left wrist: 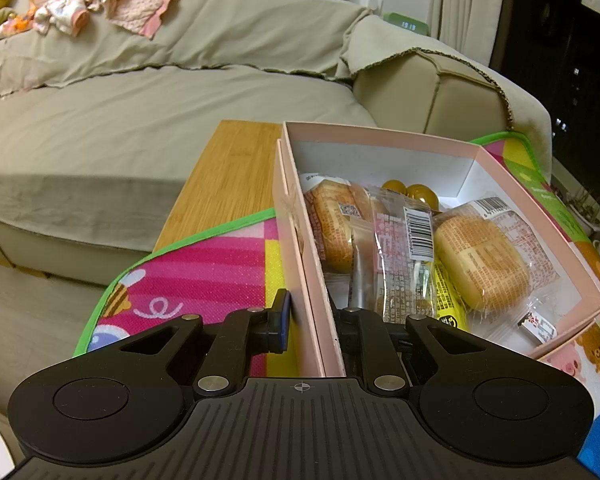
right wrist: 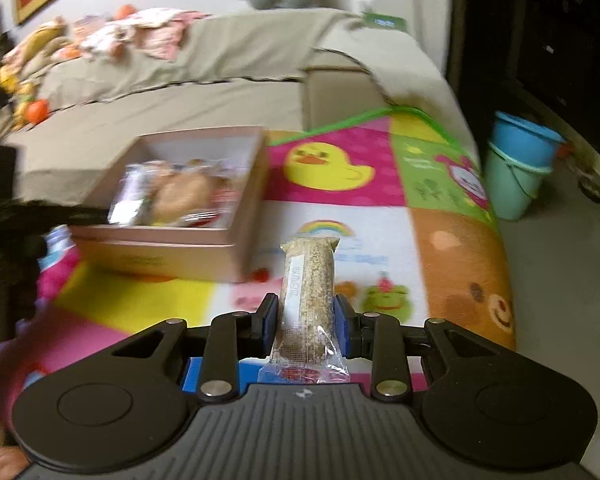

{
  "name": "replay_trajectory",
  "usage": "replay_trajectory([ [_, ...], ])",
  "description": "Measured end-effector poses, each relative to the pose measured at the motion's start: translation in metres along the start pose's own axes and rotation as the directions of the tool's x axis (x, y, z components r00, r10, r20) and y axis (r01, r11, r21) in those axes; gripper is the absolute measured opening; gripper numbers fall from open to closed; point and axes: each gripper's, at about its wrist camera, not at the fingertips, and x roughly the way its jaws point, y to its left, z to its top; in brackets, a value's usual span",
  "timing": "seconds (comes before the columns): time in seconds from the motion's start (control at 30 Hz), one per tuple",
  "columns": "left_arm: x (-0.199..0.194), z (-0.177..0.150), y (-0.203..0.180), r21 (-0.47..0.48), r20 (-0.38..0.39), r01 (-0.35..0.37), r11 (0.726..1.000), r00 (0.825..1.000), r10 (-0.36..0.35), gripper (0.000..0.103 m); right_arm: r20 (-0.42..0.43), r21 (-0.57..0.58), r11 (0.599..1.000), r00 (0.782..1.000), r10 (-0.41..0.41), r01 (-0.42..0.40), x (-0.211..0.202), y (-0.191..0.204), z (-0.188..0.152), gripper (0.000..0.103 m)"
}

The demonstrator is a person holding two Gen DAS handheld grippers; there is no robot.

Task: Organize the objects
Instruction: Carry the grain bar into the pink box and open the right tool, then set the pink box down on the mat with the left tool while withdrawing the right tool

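The cereal bar point(right wrist: 309, 300) is clamped between the two blue pads of your right gripper point(right wrist: 306, 322), held around its lower half, so most of its length stands forward past the fingertips and above the colourful play mat point(right wrist: 440, 240). It is a long, narrow bar in a clear wrapper, with a grainy beige filling, a white strip of print along one side and a crimped end with some red print near the gripper body. I judge that the step in hand is to carry it into the pink box point(right wrist: 236, 216), which lies to the left and ahead, well apart from the bar. To do it well, bring the bar over the open top before you lower it, because the free end can catch the rim. Then choose a gap, as the box is already quite full with wrapped buns point(left wrist: 480, 260) and other snack packets point(left wrist: 404, 248). The wrapper looks slippery, so keep the hold firm until the bar rests on something. Your left gripper point(left wrist: 308, 320) straddles the near side wall of the box point(left wrist: 316, 300), one finger outside and one inside; it seems to pinch the wall, which should keep the box steady. The right view is blurred, so slow down near the box.
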Motion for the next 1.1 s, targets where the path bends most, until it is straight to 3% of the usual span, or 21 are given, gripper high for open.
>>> replay_trajectory([
  [0.2,0.0,-0.002,0.002,-0.006,0.002,0.004,1.0,1.0,-0.004,0.017,0.104,-0.06,0.994,0.99,0.095,-0.089,-0.029,0.03,0.027,0.029],
  [0.33,0.0,-0.002,0.003,-0.008,0.002,0.008,1.0,1.0,-0.008,0.017,0.195,-0.087,0.991,0.974,0.113,-0.098,-0.028,0.045,0.059,0.029],
  [0.53,-0.001,-0.003,0.004,-0.007,0.002,0.015,1.0,1.0,-0.015,0.018,0.235,-0.019,0.992,0.964,0.126,-0.125,0.014,0.055,0.107,0.029],
  [0.67,-0.001,-0.002,0.004,-0.008,0.002,0.017,1.0,1.0,-0.017,0.018,0.202,0.037,0.993,0.974,0.102,-0.112,0.056,0.055,0.124,0.032],
  [0.8,-0.001,-0.002,0.004,-0.009,0.003,0.02,1.0,1.0,-0.02,0.018,0.111,0.076,0.989,0.986,0.122,-0.131,0.082,0.056,0.113,0.039],
  [0.87,-0.001,-0.002,0.003,-0.009,0.003,0.02,1.0,1.0,-0.02,0.018,0.11,0.041,0.994,0.99,0.093,-0.098,0.083,0.058,0.103,0.055],
  [0.97,-0.001,-0.002,0.003,-0.01,0.004,0.021,1.0,1.0,-0.021,0.018,0.111,-0.026,0.997,0.99,0.082,-0.079,0.077,0.059,0.084,0.068],
  [1.1,-0.001,-0.002,0.003,-0.009,0.004,0.017,1.0,1.0,-0.017,0.018,0.075,-0.133,0.985,0.99,0.123,-0.112,0.071,0.059,0.053,0.072],
])
